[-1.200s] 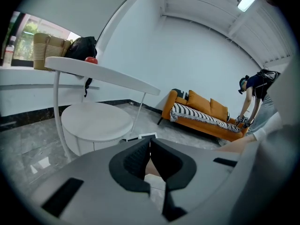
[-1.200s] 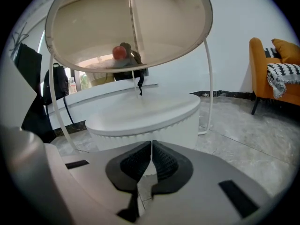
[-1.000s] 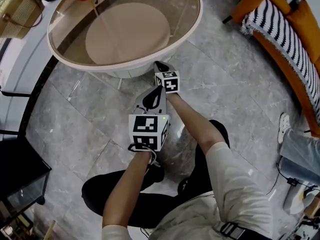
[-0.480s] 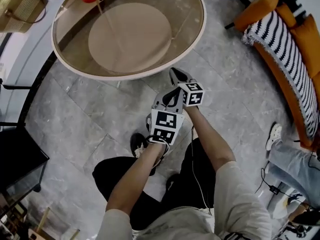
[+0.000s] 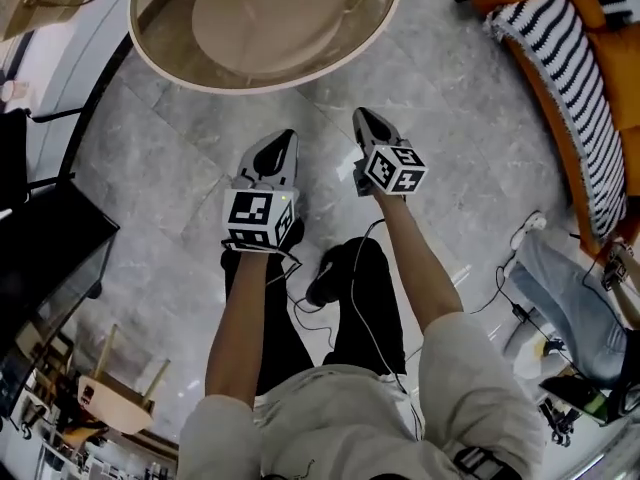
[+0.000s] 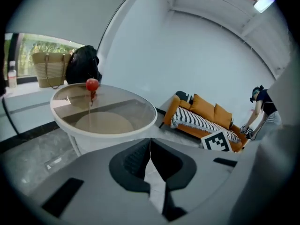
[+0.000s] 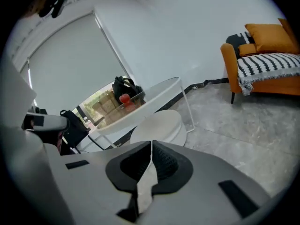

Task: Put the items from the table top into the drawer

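Note:
A round glass-topped table (image 5: 150, 58) with a white rim and a white round base stands ahead of me on the grey marble floor. One small red round item (image 6: 92, 84) rests on the far side of the glass; the right gripper view shows this red item (image 7: 124, 99) too. It is outside the head view. My left gripper (image 5: 283, 138) and right gripper (image 5: 362, 116) hover side by side above the floor, short of the table's near rim. Both are shut with nothing between the jaws. No drawer shows in any view.
An orange sofa (image 5: 590, 78) with a striped blanket stands at the right, and a person (image 5: 575, 298) sits below it among floor cables. A black stand (image 5: 40, 258) and a wooden stool (image 5: 115, 398) are at the left. Behind the table are a wicker bag (image 6: 49, 69) and a black bag (image 6: 83, 65).
Both grippers have risen from low beside the table's base and drawn apart. The table has slid toward the top of the head view, and the red item has left it.

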{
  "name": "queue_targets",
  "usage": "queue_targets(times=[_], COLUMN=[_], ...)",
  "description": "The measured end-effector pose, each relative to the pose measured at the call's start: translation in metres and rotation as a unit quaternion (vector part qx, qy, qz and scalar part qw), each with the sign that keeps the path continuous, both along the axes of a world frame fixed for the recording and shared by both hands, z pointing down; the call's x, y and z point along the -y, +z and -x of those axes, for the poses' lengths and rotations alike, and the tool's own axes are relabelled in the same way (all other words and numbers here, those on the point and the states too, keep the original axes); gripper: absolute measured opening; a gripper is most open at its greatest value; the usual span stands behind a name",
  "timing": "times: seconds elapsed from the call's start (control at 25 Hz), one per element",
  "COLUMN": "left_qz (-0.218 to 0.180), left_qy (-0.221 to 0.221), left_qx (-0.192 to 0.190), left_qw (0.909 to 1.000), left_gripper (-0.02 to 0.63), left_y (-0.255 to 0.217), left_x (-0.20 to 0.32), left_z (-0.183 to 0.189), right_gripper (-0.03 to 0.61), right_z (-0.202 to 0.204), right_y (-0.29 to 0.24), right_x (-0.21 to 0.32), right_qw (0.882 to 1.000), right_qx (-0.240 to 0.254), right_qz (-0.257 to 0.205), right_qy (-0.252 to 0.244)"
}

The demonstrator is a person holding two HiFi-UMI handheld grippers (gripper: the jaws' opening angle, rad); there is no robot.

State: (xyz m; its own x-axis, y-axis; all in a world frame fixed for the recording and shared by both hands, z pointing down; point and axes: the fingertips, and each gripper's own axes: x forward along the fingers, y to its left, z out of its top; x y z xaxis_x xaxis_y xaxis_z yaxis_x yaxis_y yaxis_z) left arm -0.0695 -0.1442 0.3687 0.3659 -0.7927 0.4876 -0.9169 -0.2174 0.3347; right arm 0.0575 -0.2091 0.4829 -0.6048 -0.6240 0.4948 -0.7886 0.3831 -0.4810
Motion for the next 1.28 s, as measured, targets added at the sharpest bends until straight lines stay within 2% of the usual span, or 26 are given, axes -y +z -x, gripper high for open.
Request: queue_targets(times=[0.16, 0.32, 0.48, 0.64, 1.0, 1.28], left_qz=[0.011, 0.034, 0.042, 0.044, 0.023, 0.017], left_qy=[0.035, 0.021, -0.012, -0.035, -0.060, -0.053], left_qx=[0.054, 0.074, 0.069, 0.074, 0.062, 0.062], left_qw=[0.9978, 0.9965, 0.9966, 0.9957, 0.9960, 0.9966], left_gripper=[0.021, 0.021, 0.021, 0.021, 0.021, 0.021], left_y=[-0.055, -0.101, -0.149, -0.197, -0.301, -0.349], left_x=[-0.026, -0.046, -0.070, -0.094, -0.181, -0.248], left_z=[-0.005, 0.001, 0.014, 0.017, -0.016, -0.038], right_gripper=[0.037, 0.037, 0.037, 0.037, 0.037, 0.037], right_z=[0.024, 0.031, 0.034, 0.040, 0.013, -0.020], right_y=[-0.068, -0.132, -0.197, -0.257, -0.371, -0.429], right_x=[-0.043, -0.066, -0.092, -0.124, -0.217, -0.276], right_qw=[0.997, 0.996, 0.997, 0.995, 0.995, 0.998], right_qx=[-0.039, -0.049, -0.050, -0.057, -0.056, -0.044], right_qz=[-0.011, 0.001, 0.000, -0.012, -0.031, -0.026], right_qy=[-0.068, -0.069, -0.063, -0.077, -0.073, -0.040])
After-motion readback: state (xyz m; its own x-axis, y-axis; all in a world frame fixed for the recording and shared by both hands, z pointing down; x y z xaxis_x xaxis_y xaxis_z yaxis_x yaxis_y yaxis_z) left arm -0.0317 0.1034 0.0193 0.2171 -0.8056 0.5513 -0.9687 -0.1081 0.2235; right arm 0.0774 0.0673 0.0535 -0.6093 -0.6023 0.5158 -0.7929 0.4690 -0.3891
